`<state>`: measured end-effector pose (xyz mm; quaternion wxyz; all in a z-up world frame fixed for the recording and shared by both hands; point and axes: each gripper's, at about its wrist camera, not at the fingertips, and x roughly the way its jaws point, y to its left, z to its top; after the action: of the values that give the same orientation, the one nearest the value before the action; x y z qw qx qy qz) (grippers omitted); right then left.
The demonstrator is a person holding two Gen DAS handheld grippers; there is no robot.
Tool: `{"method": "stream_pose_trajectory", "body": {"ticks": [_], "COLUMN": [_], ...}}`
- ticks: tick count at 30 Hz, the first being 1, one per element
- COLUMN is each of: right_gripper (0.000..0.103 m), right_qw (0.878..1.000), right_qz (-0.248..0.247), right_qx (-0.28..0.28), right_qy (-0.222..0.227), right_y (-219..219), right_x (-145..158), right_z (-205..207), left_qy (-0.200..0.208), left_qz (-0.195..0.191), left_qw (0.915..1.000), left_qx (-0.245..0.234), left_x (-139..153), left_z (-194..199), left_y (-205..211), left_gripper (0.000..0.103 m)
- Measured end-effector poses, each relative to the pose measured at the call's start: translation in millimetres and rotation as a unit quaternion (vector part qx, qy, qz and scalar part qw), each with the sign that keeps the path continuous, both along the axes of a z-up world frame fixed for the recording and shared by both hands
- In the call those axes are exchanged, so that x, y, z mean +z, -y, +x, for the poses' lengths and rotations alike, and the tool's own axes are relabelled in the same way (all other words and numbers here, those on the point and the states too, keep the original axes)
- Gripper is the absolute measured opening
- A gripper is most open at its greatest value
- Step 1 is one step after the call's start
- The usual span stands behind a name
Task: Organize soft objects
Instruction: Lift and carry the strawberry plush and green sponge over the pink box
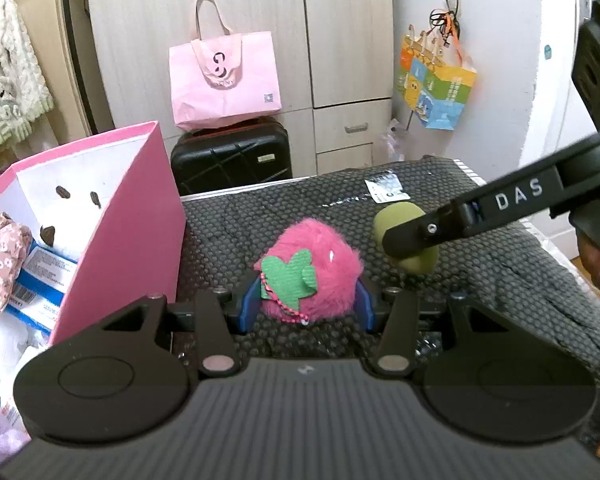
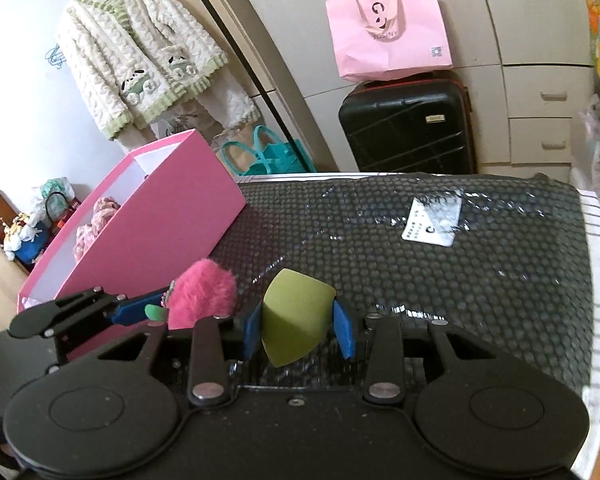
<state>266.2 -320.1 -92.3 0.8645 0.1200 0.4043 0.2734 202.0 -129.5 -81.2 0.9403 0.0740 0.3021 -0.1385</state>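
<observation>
Green sponge (image 2: pixel 296 316) btwn right gripper (image 2: pixel 299 328) pads, clamped.

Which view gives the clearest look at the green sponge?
The right wrist view: the green sponge sits close and unobstructed between the right tongs, its wedge shape plain. In the left wrist view the sponge is farther off, with a black finger across it.

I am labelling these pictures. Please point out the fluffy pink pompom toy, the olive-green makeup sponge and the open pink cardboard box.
Fluffy pink pompom toy (image 1: pixel 320 256), left wrist view, on its fur.
Olive-green makeup sponge (image 2: pixel 296 316), right wrist view, on its flat face.
Open pink cardboard box (image 2: pixel 172 216), right wrist view, on its outer side wall.
</observation>
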Motion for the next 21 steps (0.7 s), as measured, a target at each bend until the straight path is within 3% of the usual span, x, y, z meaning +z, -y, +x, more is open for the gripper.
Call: {"method": "stream_pose_trajectory", "body": {"ticks": [11, 21], "right_gripper": [0.044, 0.044], "right_qw": [0.999, 0.998], "right_qz": [-0.035, -0.051], "right_qx": [-0.037, -0.028], "right_qy": [0.008, 0.014], "right_y": [3.5, -4.1], "right_x": [3.6, 8.3], "right_z": [-49.5, -97.3], "left_qy": [-0.023, -0.018], "left_qz": [-0.004, 0.006], "left_qw": [0.9989, 0.9985], "left_qx": [-0.041, -0.052], "left_x": [6.3, 12.9], "left_z": [-36.3, -72.6], "left_y": [-5.1, -14.3], "left_gripper": [0.046, 0.046]}}
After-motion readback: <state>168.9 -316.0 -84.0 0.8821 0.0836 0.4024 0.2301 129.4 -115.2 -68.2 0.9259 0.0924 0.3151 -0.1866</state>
